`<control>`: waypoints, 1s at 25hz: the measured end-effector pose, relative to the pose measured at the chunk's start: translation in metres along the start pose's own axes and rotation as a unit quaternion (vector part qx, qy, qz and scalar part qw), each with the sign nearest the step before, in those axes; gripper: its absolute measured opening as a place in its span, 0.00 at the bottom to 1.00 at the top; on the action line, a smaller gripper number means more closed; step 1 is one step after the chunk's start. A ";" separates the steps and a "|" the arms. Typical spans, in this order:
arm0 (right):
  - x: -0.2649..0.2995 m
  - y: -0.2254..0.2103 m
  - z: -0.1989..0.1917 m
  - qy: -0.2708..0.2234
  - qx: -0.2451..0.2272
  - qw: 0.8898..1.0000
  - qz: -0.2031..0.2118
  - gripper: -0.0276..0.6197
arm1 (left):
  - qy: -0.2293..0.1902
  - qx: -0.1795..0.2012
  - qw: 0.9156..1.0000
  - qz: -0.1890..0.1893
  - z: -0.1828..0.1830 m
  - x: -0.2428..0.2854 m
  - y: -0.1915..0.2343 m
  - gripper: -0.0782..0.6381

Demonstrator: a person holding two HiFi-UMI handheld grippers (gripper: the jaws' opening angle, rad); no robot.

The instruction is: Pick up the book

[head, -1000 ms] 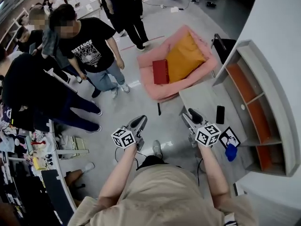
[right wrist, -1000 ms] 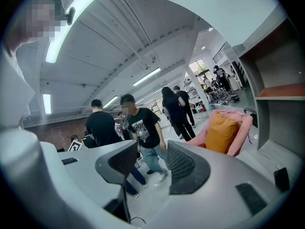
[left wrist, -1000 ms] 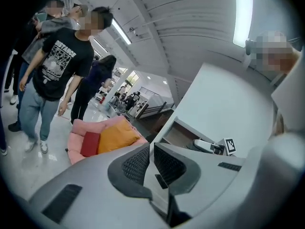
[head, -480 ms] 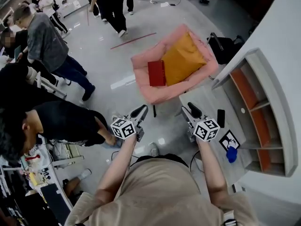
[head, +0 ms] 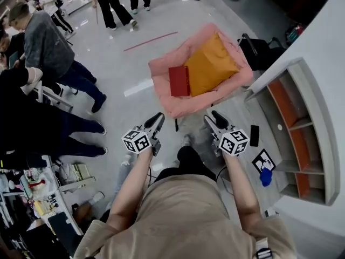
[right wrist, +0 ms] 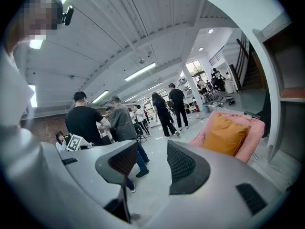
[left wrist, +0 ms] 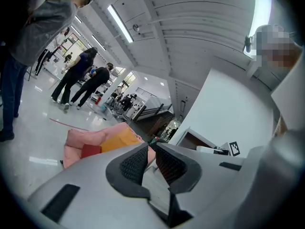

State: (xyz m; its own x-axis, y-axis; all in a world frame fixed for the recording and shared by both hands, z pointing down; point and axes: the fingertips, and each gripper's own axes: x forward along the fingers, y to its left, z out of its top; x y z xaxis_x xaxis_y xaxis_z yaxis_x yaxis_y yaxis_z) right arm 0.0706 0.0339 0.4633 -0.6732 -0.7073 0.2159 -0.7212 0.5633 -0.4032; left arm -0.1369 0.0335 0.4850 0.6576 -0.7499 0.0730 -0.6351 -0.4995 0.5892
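Observation:
A red book lies flat on the seat of a pink armchair, beside an orange cushion. Both grippers are held out level, short of the chair and above the floor. My left gripper points at the chair's front edge with only a thin slit between its tips and nothing in it. In the left gripper view the book shows low on the left, beyond the gripper. My right gripper is open and empty. The right gripper view shows its jaws apart and the cushion, but no book.
A grey table stands right of the chair with a black phone, a marker card and a blue object. An orange-backed shelf unit lines the right wall. Several people stand at the left.
Both grippers have moved forward toward the pink chair, which now lies closer in the head view. The people at the left have shifted places. Jaws look unchanged.

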 end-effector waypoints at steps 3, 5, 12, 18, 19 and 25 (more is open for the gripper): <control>0.028 -0.005 0.005 0.005 -0.001 1.000 0.006 0.33 | -0.003 -0.002 1.000 0.012 0.012 0.002 0.024 0.16; 0.048 -0.012 0.008 0.010 0.000 1.000 0.012 0.33 | -0.004 -0.003 1.000 0.022 0.019 0.007 0.041 0.16; 0.122 -0.060 0.022 0.030 0.005 0.999 0.020 0.33 | 0.006 -0.011 0.999 0.052 0.043 0.049 0.095 0.16; 0.187 -0.117 0.034 0.054 0.012 0.998 0.023 0.33 | 0.028 -0.004 0.997 0.066 0.066 0.109 0.138 0.16; 0.198 -0.127 0.033 0.060 0.014 0.998 0.023 0.33 | 0.030 -0.005 0.997 0.069 0.069 0.119 0.145 0.16; 0.249 -0.190 0.017 0.097 0.026 0.995 0.017 0.35 | 0.051 -0.009 0.995 0.081 0.077 0.177 0.178 0.16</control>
State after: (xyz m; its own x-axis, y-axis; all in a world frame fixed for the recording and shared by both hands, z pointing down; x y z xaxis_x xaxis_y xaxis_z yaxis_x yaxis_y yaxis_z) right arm 0.0427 -0.2570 0.5785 -0.7202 -0.5896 0.3657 -0.6907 0.5593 -0.4585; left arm -0.1644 -0.2210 0.5409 0.5849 -0.7716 0.2500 -0.7297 -0.3662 0.5774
